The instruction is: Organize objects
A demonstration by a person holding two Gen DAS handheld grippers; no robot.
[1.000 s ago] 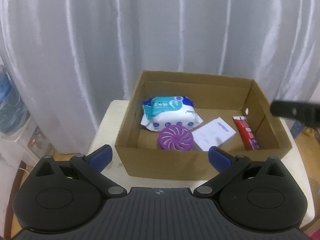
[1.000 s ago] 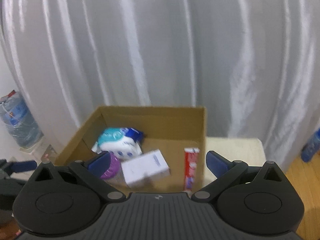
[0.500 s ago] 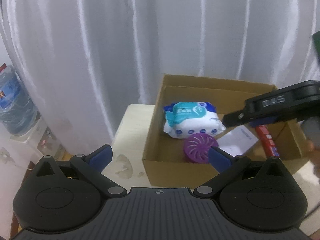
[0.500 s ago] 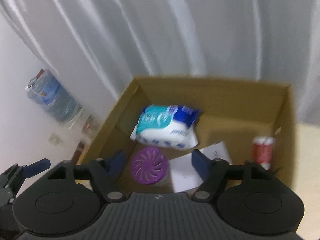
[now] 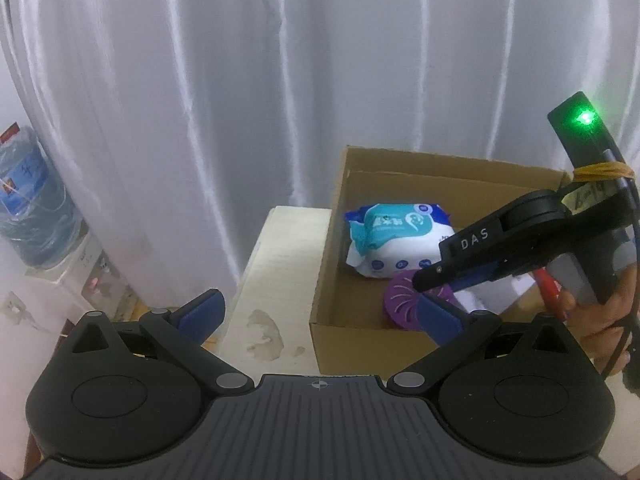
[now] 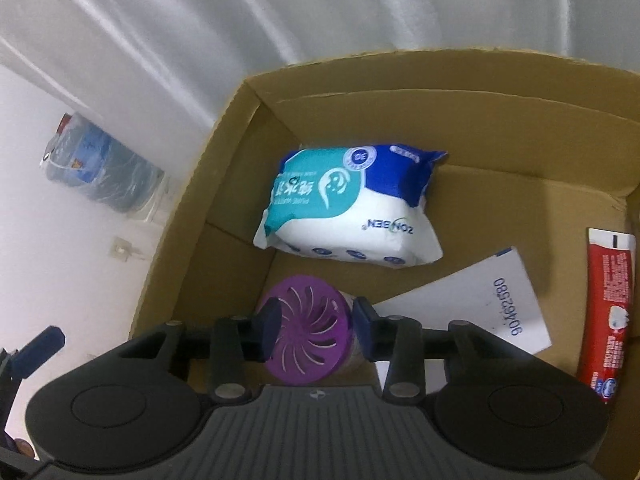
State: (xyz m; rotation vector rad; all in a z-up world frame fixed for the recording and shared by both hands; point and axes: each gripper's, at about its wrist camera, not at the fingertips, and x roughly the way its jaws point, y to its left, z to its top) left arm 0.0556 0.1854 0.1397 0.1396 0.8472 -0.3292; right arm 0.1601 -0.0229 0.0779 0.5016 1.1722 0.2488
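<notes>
A cardboard box [image 6: 192, 208] holds a purple round air freshener [image 6: 310, 336], a blue and white pack of wet wipes [image 6: 348, 204], a white card [image 6: 480, 304] and a red toothpaste tube [image 6: 608, 300]. My right gripper [image 6: 316, 318] reaches down into the box. Its jaws are closing, and its pads touch the two sides of the air freshener's lid. From the left wrist view the box [image 5: 324, 280] stands to the right, with the right gripper [image 5: 424, 280] over the air freshener [image 5: 400, 306]. My left gripper [image 5: 320, 306] hangs open and empty before the box's left front corner.
The box stands on a small cream table [image 5: 276, 272] in front of a white curtain. A large water bottle [image 5: 32, 208] stands on the floor at the left. A person's hand [image 5: 608, 312] holds the right gripper at the right edge.
The right gripper dropped into the box, tilted downward, and narrowed its jaws around the purple air freshener. The left gripper shifted left early on, so the box sits further right in its view.
</notes>
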